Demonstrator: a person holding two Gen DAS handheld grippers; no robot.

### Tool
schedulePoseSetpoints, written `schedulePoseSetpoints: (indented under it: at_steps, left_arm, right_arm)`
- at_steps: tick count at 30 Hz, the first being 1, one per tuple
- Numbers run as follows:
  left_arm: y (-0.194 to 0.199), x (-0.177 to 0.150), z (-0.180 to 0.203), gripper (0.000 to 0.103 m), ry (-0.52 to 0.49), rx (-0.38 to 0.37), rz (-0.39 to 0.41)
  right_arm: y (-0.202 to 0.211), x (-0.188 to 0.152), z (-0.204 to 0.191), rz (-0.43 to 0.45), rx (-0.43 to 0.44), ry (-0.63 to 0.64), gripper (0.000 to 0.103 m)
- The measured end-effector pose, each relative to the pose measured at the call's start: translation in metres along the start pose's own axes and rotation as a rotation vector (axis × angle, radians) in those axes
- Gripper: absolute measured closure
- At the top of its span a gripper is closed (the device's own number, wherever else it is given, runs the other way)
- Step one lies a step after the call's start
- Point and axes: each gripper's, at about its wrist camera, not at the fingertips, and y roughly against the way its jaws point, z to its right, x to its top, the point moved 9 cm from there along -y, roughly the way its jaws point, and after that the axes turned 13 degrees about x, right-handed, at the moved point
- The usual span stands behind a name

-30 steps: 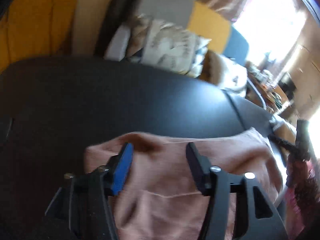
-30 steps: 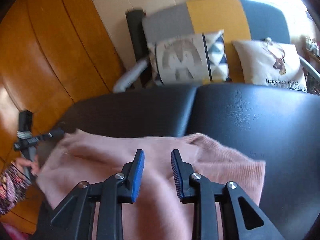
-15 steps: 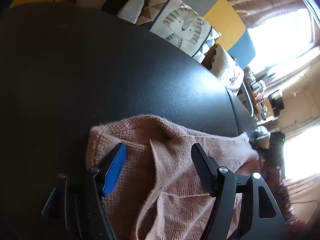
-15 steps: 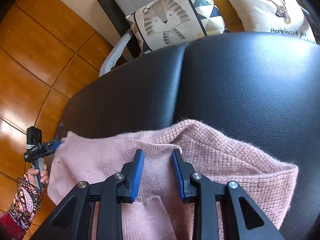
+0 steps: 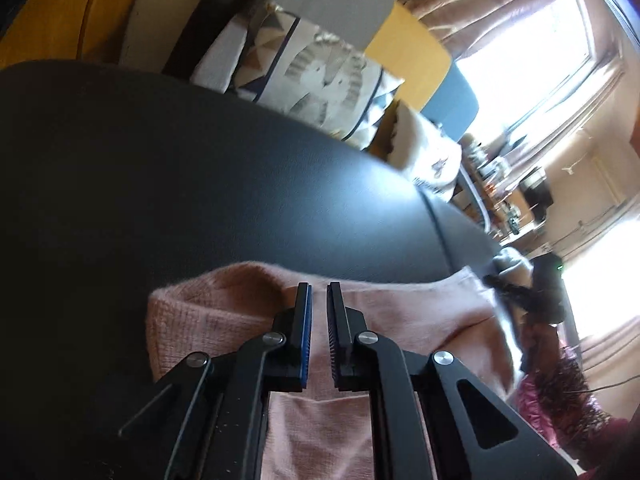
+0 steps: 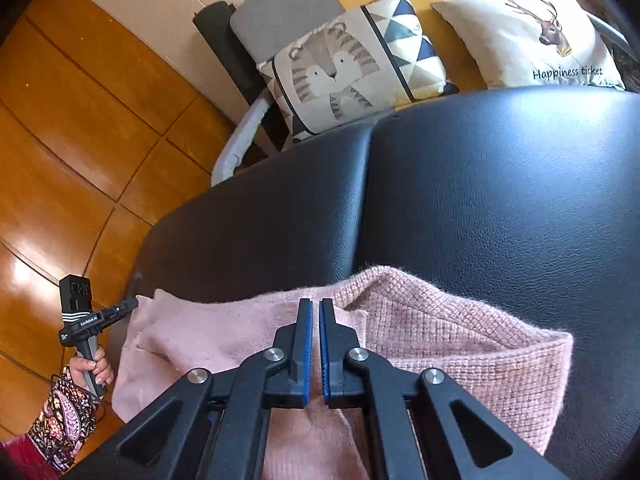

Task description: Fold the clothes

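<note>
A pink knit sweater [image 5: 208, 312] [image 6: 440, 320] lies bunched at the near edge of a black leather surface [image 5: 200, 180] [image 6: 480, 200]. My left gripper [image 5: 318, 286] is over the sweater's folded far edge. Its jaws are closing to a narrow slit with pink knit pinched between the blue pads. My right gripper [image 6: 316, 302] is shut on a ridge of the knit near the ribbed collar. In the right wrist view the left gripper [image 6: 130, 305] reaches the sweater's left corner, held by a hand [image 6: 94, 368] with a floral sleeve [image 6: 64, 412].
Beyond the leather surface stand a tiger cushion [image 6: 348, 64] and a deer cushion [image 6: 532, 36] on a grey, yellow and blue sofa. Wooden floor [image 6: 80, 120] lies to the left. A bright window [image 5: 532, 60] and cluttered shelves [image 5: 500, 184] are at the right.
The left jaws went from wide apart over the sweater to nearly together on it. The right jaws closed their small gap onto the knit. Both grippers sit lower on the fabric.
</note>
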Motion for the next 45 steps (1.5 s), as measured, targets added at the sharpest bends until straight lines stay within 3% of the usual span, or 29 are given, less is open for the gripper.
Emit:
schedulePoseSetpoints:
  at_steps: [3,4,6,7,10,11,14,16,17,18,19,22,28,36,40,43,45]
  left_arm:
    - [-0.007,-0.001,-0.009,0.095,0.002,0.061,-0.038]
    - [-0.012,-0.003,-0.016,0.091,0.020,0.083,-0.061]
    - [-0.021,-0.011,-0.027,0.071,0.069,0.093,-0.124]
    - [-0.024,-0.016,-0.031,0.057,0.089,0.086,-0.146]
    - [-0.027,-0.024,-0.033,0.051,0.111,0.064,-0.161]
    - [-0.027,-0.023,-0.032,0.044,0.116,0.048,-0.153]
    - [-0.030,-0.020,-0.027,0.035,0.142,0.017,-0.153]
    - [-0.032,-0.018,-0.022,0.038,0.087,0.050,-0.141]
    - [-0.032,-0.017,-0.019,0.062,0.053,0.073,-0.132]
    - [-0.033,-0.017,-0.017,0.082,0.023,0.094,-0.126]
    - [-0.033,-0.019,-0.018,0.100,0.019,0.103,-0.134]
    - [-0.032,-0.021,-0.015,0.100,0.020,0.073,-0.135]
    - [-0.004,-0.011,-0.014,0.101,0.043,0.023,-0.029]
    - [0.028,-0.006,-0.016,0.101,0.093,-0.052,0.074]
    - [0.012,-0.008,-0.030,0.099,0.158,-0.014,0.015]
    - [-0.010,-0.013,-0.039,0.088,0.254,-0.039,-0.080]
    - [-0.016,-0.018,-0.036,0.078,0.240,-0.031,-0.110]
  right_arm:
    - [0.000,0.001,0.001,-0.005,-0.002,-0.013,0.099]
    - [-0.001,0.001,0.006,-0.008,-0.007,-0.041,0.087]
    - [-0.003,-0.001,0.015,-0.022,-0.007,-0.100,0.076]
    - [-0.004,-0.003,0.019,-0.032,-0.011,-0.114,0.076]
    - [-0.011,-0.008,0.025,-0.073,-0.028,-0.122,0.075]
    - [-0.013,-0.009,0.026,-0.084,-0.033,-0.123,0.075]
    - [-0.022,-0.010,0.023,-0.110,0.017,-0.132,0.074]
    - [-0.030,-0.009,0.021,-0.127,0.041,-0.132,0.074]
    - [-0.032,-0.009,0.020,-0.132,0.038,-0.121,0.079]
    - [-0.035,-0.010,0.018,-0.139,0.035,-0.111,0.091]
    - [-0.037,-0.011,0.017,-0.146,0.031,-0.102,0.095]
    - [-0.031,-0.009,0.010,-0.114,0.029,-0.067,0.097]
    - [-0.003,0.005,0.002,-0.034,0.039,-0.031,0.098]
    - [0.025,0.012,-0.039,0.073,0.107,0.036,0.098]
    - [0.030,0.006,-0.057,0.075,0.117,0.082,0.098]
    - [0.027,0.004,-0.061,0.068,0.116,0.081,0.098]
    - [0.029,0.003,-0.061,0.073,0.124,0.066,0.098]
